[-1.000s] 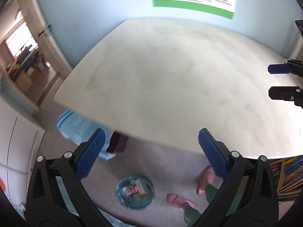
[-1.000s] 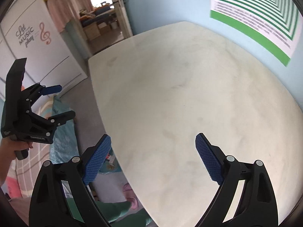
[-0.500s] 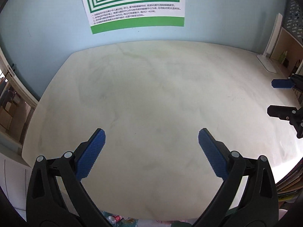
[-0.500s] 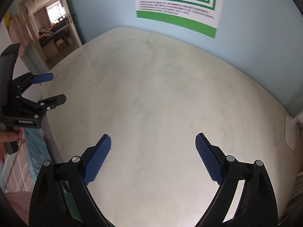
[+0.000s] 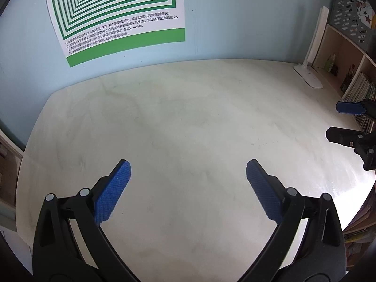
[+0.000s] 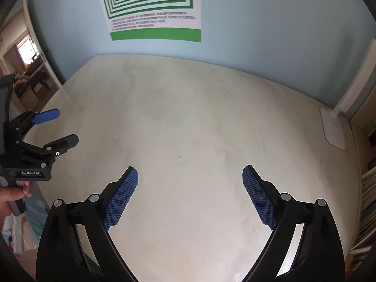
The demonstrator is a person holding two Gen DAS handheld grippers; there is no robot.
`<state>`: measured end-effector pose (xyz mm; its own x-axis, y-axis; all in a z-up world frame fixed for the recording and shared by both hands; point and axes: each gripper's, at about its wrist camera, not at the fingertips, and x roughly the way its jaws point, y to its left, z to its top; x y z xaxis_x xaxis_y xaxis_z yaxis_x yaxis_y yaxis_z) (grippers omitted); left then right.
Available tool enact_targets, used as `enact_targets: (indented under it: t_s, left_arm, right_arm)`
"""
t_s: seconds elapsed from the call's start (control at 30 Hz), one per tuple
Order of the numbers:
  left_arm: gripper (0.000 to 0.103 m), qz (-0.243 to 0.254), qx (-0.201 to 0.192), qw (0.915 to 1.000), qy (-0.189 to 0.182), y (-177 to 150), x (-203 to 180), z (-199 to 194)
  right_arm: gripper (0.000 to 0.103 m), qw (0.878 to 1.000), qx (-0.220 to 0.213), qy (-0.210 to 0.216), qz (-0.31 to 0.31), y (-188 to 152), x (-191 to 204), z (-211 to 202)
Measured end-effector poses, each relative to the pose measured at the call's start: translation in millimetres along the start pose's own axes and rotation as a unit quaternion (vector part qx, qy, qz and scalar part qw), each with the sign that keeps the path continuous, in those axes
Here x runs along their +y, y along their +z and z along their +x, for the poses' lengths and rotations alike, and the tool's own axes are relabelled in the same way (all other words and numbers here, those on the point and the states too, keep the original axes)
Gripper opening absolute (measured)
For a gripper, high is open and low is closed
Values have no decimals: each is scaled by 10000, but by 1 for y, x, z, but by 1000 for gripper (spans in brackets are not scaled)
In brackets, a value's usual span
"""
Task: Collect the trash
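Hovering over the bench, both tools are spread wide and hold nothing. Left tool fills the bottom of its own view, blue pads angled outward; right tool sits the same way in its view. Each also shows at the other frame's edge: right tool at the right edge of the left view, left tool at the left edge of the right view, with a hand gripping its handle. Both tools point level across the bench, probably scanning for anything to pick.

No trash shows in either view, so its look cannot be described. The pale marbled top carries only a few tiny dark specks in the middle of the right view, too small to identify. Judging from this, collection looks done or the trash lies out of frame.

Farther back: white lamp base at the upper right, bookshelf beside it, green striped poster on the blue wall.
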<state>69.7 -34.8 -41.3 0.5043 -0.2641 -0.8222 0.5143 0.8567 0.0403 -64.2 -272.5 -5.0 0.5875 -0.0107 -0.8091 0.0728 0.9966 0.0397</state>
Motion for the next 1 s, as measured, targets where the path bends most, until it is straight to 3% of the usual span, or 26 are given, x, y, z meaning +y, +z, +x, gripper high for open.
enact_targets:
  t_s: [0.1,0.27,0.47,0.77,1.0]
  left_arm:
    - [96,57,-53,10000,-4,7,-1,2]
    - [96,45,-248,9988,-419,12,-2,0]
    - [96,149,-320,9984,-434,13,-6,-2]
    - [96,-149,-665,9971,-341,19,3,-19]
    - [96,-242,-792,9966,53,20,4,-26]
  right_arm:
    - [90,9997,-65,-104,205,-3,-5,-4]
    - [90,9987,-89,-211,462,-9,-5,-5]
    - [90,9969,-126,-333,695,-13,-1,-5]
    - [90,9957,-251,-453,774,-14,7,-13]
    - [90,9959,-325,-584,611,-11,15,-13]
